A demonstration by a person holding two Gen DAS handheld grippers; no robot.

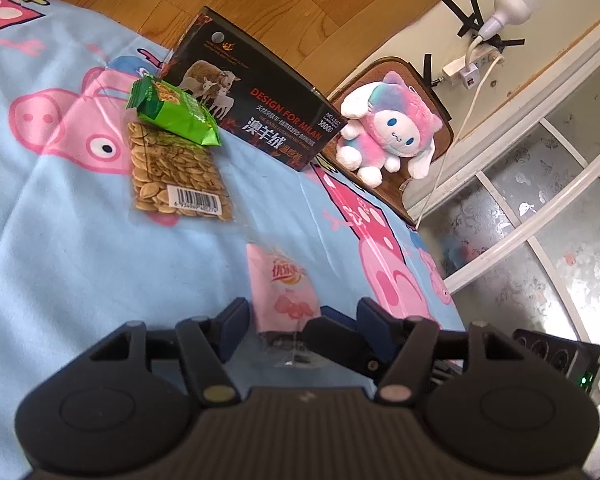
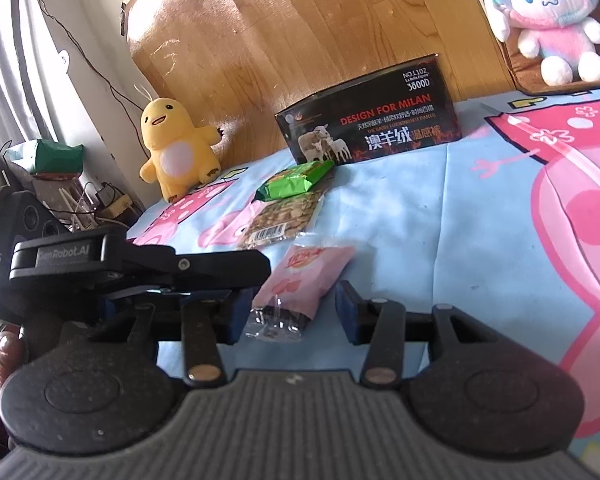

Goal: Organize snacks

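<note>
A pink snack packet (image 1: 286,288) lies on the blue cartoon bedsheet (image 1: 60,240), its near end between the open fingers of my left gripper (image 1: 300,316). It also lies between the open fingers of my right gripper (image 2: 290,312), where the pink packet (image 2: 304,276) shows its clear crimped end. Beyond it lie a clear bag of seeds (image 1: 176,176) and a green snack packet (image 1: 172,112) that overlaps the bag's far end; both show in the right wrist view, the seed bag (image 2: 280,220) and the green packet (image 2: 296,180). The left gripper's body (image 2: 132,268) sits at the left.
A black box printed "DESIGN FOR MILAN" (image 1: 256,96) stands behind the snacks, also in the right wrist view (image 2: 368,128). A pink and white plush (image 1: 388,132) sits on a wooden stand. A yellow plush (image 2: 176,148) sits at the bed's corner by a wooden headboard (image 2: 300,20).
</note>
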